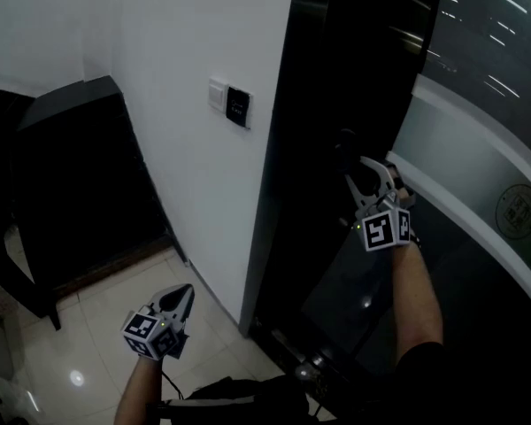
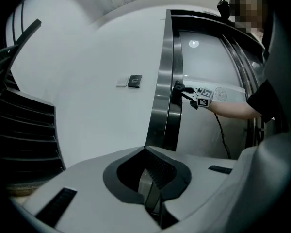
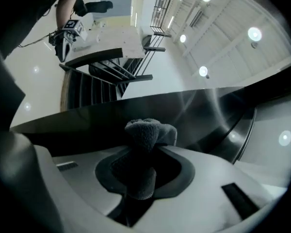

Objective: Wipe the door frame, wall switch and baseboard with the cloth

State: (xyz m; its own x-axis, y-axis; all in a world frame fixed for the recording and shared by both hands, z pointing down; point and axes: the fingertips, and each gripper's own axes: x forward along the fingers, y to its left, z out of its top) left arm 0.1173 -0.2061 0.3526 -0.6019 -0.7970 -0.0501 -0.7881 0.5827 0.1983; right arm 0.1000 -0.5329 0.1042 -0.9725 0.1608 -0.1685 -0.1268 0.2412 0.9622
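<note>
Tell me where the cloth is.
The cloth is clamped in the right gripper's jaws, on the head view's right, at the dark door frame, right of the wall switch.

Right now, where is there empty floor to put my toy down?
The pale floor tiles are bare between the dark furniture and the white wall, just left of the left gripper. It is crowded by the door frame, where the right gripper holds the cloth close to it.
</note>
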